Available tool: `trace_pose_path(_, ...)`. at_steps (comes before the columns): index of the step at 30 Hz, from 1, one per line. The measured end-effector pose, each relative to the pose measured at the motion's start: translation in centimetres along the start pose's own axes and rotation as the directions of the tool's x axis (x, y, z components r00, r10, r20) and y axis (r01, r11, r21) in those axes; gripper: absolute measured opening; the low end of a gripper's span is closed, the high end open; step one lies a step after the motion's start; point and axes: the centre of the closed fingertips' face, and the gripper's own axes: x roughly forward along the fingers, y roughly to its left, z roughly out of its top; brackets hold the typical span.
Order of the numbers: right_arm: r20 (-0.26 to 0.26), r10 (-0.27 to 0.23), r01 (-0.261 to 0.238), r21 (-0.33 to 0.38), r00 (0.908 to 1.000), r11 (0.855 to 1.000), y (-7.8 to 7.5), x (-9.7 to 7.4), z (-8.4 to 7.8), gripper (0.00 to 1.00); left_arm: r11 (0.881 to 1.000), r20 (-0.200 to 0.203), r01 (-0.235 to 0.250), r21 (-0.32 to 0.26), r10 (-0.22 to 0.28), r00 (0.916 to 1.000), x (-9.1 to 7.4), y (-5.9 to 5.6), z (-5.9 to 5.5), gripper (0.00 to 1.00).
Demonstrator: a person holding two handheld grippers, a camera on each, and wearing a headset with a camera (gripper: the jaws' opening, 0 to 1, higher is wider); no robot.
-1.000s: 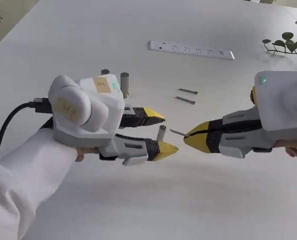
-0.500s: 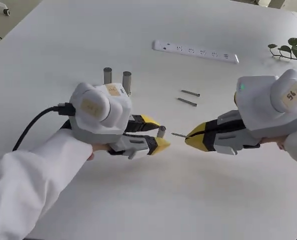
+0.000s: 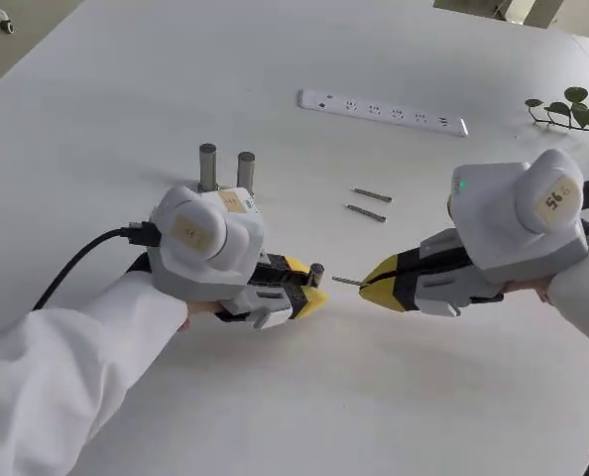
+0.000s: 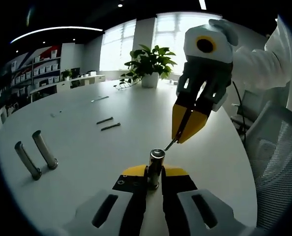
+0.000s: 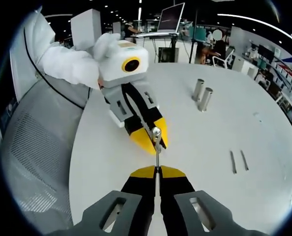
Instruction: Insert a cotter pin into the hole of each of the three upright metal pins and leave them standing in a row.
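At the far left of the table [image 3: 96, 89] two free pins [image 3: 207, 165] stand upright side by side, well apart from my work, with no cotter in either that I can see. Next comes my left gripper [image 3: 309, 288], its jaws closed down onto the third pin [image 4: 155, 164], gripping it low on the shaft so its top pokes up between the yellow tips. I can't tell whether its foot rests on the table. Just right of it, the cotter pin [image 3: 347, 283] points at the top of that pin, its tip right beside it or perhaps touching. It is pinched by its back end in the nearly closed jaws of my right gripper [image 3: 374, 288]. Two spare cotters [image 3: 368, 203] lie beyond on the table. I can't make out the hole, and I judge that to be the main risk: if the tip is slightly high, low or off angle, it will skate off the round shaft. The cotter is thin and held at one end, so a hard push could bend it or swing it in the jaws. The same push could twist the round pin in my left grip or knock it loose.
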Motion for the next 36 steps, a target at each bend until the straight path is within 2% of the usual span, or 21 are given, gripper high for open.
trace_pose_path(1, -0.001, 0.001, -0.001, -0.001, 1.0000, 1.000, 0.0, 0.1, 0.1, 0.00, 1.000, 0.007, 0.001, -0.017, -0.001, 1.0000, 0.0, 0.0, 0.0, 0.08)
trace_pose_path(5, 0.000, 0.006, -0.006, -0.007, 1.0000, 1.000, 0.2, 0.3, 0.4, 0.00, 1.000, 0.030, 0.017, 0.005, -0.017, 0.9994, -0.1, 0.0, 0.0, 0.08)
trace_pose_path(11, 0.011, 0.001, -0.001, -0.017, 0.9999, 1.000, 0.3, 0.4, 1.1, 0.00, 0.998, 0.017, 0.041, 0.053, -0.042, 0.9990, -0.1, -0.5, 0.0, 0.07)
trace_pose_path(17, 0.010, 0.000, 0.000, -0.021, 0.9999, 1.000, 0.2, 0.6, 1.2, 0.00, 0.996, 0.010, 0.045, 0.072, -0.046, 0.9989, -0.1, -0.7, 0.0, 0.07)
trace_pose_path(25, 0.003, -0.020, 0.020, -0.014, 0.9998, 1.000, 0.2, 1.1, 1.7, 0.00, 0.996, 0.000, 0.048, 0.072, -0.048, 0.9988, 0.0, -0.7, 0.1, 0.07)
trace_pose_path(36, 0.002, -0.017, 0.017, -0.025, 0.9999, 1.000, -0.1, 2.4, 2.2, 0.00, 0.997, -0.010, 0.049, 0.062, -0.048, 0.9988, 0.1, -0.7, 0.1, 0.07)
